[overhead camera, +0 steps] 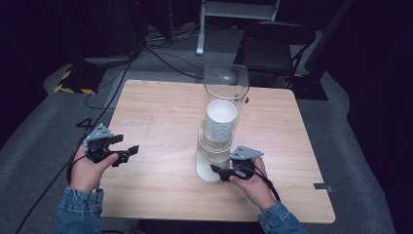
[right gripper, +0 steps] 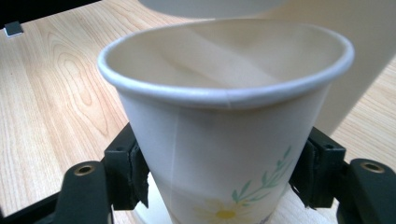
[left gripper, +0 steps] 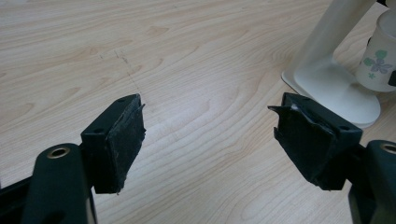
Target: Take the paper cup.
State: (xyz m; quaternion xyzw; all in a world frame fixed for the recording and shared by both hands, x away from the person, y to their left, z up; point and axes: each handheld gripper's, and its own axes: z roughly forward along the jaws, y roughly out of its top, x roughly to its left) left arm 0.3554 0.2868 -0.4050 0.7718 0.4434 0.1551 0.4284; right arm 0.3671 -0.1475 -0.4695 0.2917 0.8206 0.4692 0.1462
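Paper cup (right gripper: pixel 224 135) (empty) clamped by right gripper (right gripper: pixel 224 179) under dispenser (overhead camera: pixel 225 97); left gripper (left gripper: pixel 210 140) wide open.

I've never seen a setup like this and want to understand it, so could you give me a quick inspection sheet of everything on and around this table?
Surface: light wooden table, bare apart from the items below.
Job's things: a tall clear cup dispenser on a white base, with a stack of paper cups inside; one flowered paper cup at the base.
Clutter: nothing seen.
Grippers: left gripper open over bare wood, holding nothing; right gripper has a jaw on each side of the flowered paper cup, touching it.
Cables: one trails from the left gripper off the table; more lie on the floor behind.
Surroundings: grey carpet, a dark folding chair, yellow-black tape.
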